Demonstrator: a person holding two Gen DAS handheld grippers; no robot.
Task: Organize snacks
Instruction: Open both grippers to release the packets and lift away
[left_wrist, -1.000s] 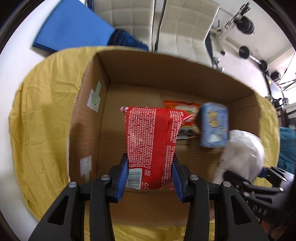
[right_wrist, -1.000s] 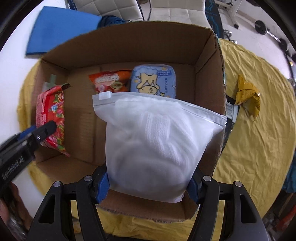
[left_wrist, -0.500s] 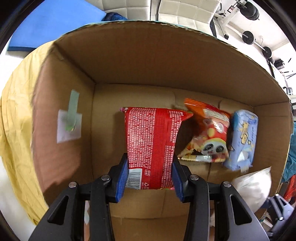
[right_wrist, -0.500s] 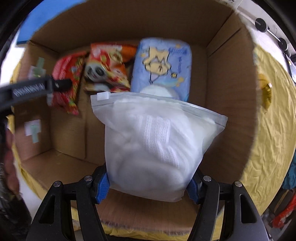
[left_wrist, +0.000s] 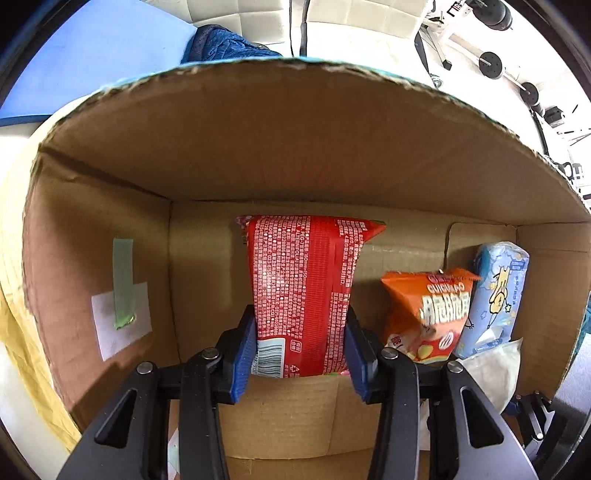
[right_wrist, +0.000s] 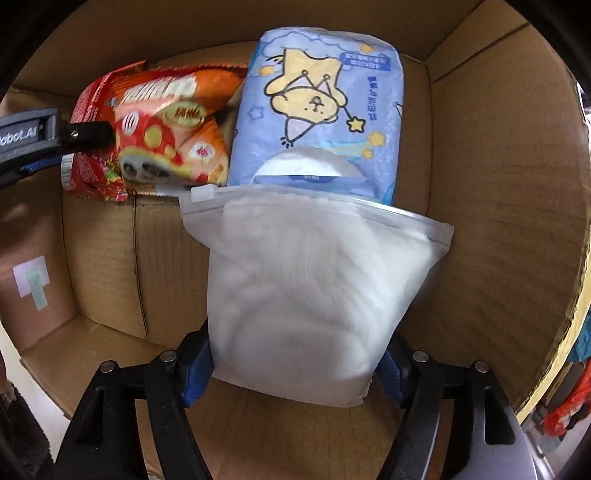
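Observation:
My left gripper (left_wrist: 299, 332) points down inside the cardboard box (left_wrist: 295, 147), its blue pads pressing a red snack packet (left_wrist: 303, 273); the jaws are just starting to open. To its right an orange snack bag (left_wrist: 432, 314) and a blue tissue pack (left_wrist: 498, 295) lean on the far wall. My right gripper (right_wrist: 295, 369) holds a white zip bag (right_wrist: 310, 288) low in the box, in front of the tissue pack (right_wrist: 321, 103); its jaws are opening with the bag still between the pads. One left gripper finger (right_wrist: 85, 133) shows beside the orange bag (right_wrist: 166, 122).
The box stands on a yellow cloth (left_wrist: 14, 332). A taped label (left_wrist: 122, 314) sticks to the box's left wall. Beyond the box lie a blue mat (left_wrist: 92, 66), white chairs (left_wrist: 351, 22) and gym weights (left_wrist: 491, 64). Bare cardboard floor (right_wrist: 110, 258) shows left of the white bag.
Both grippers have sunk into the box with their loads, and the box walls now fill both views. The white bag has come down right in front of the blue tissue pack.

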